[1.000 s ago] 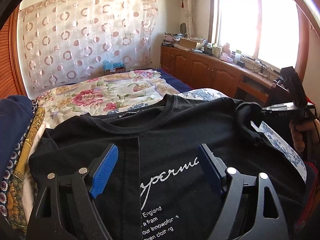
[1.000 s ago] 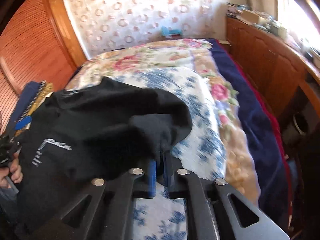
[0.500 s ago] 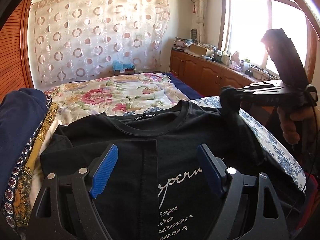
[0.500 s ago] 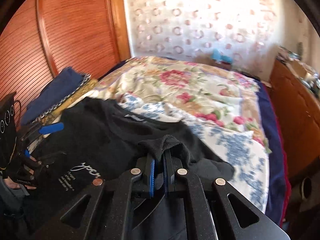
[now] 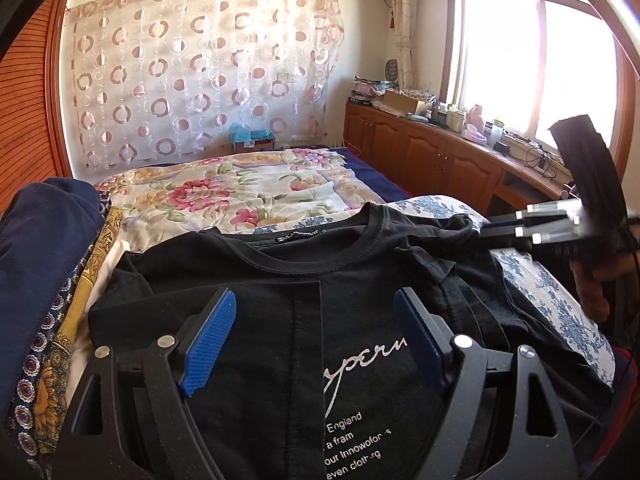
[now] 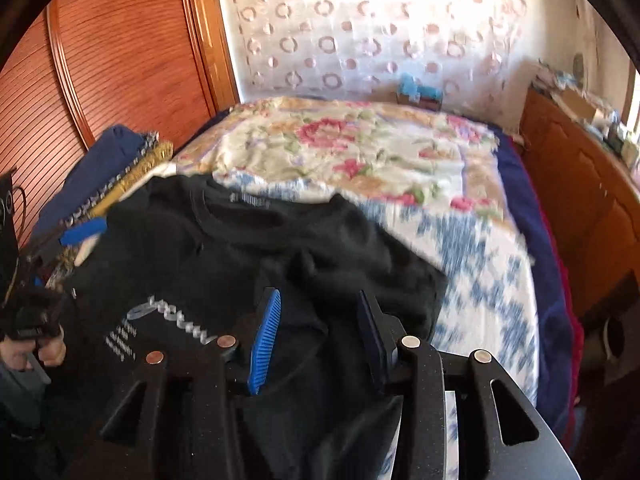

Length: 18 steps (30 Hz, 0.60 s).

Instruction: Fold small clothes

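A black T-shirt [image 5: 352, 304] with white lettering lies on the bed, its left side folded in to a straight edge and its right sleeve lying rumpled over the chest. It also shows in the right wrist view [image 6: 248, 264]. My left gripper [image 5: 316, 332] is open and empty, low over the shirt's chest. My right gripper [image 6: 316, 328] is open and empty just above the rumpled sleeve; it shows from the side in the left wrist view [image 5: 532, 226] at the shirt's right shoulder.
A stack of folded navy and patterned cloth [image 5: 48, 264] lies left of the shirt. A floral bedspread [image 5: 240, 196] covers the far bed. A blue-and-white cover [image 6: 484, 280] lies under the shirt. Wooden cabinets [image 5: 432, 160] run along the right wall.
My right gripper carried the right sleeve inward over the shirt, then opened and let it go. The sleeve now rests on the chest. My left gripper stayed open.
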Tool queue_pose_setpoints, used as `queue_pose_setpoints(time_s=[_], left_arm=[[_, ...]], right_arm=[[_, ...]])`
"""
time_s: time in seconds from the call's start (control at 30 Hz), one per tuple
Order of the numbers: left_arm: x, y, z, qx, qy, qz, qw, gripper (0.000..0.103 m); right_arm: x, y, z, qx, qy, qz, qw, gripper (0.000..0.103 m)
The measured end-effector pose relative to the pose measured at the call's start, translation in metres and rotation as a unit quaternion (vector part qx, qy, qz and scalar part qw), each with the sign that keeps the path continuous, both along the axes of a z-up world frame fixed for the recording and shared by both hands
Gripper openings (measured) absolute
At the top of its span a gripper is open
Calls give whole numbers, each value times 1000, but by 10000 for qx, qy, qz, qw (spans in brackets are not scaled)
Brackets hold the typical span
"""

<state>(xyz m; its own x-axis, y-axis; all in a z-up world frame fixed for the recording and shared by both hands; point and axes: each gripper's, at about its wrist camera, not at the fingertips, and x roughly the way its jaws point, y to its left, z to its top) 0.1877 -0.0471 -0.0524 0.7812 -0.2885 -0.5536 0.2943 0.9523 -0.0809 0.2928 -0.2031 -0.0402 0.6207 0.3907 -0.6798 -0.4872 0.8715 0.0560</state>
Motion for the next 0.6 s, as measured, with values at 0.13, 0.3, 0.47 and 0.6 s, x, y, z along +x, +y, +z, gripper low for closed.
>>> queue_pose_setpoints(time_s=[0.13, 0.3, 0.47, 0.6], left_arm=[[-1, 1, 1, 1, -14, 25, 10000, 82], [-1, 3, 1, -24, -22, 32, 10000, 82], [-2, 4, 2, -37, -34, 30, 10000, 82], [-2, 7, 2, -68, -51, 49, 10000, 82]], right_arm=[[-12, 8, -17, 110, 291, 29, 9995, 41], [-18, 18, -34, 73, 471, -158, 9987, 41], [-20, 27, -37, 216, 624, -276, 9974, 41], [-18, 40, -39, 374, 650, -138, 9971, 19]])
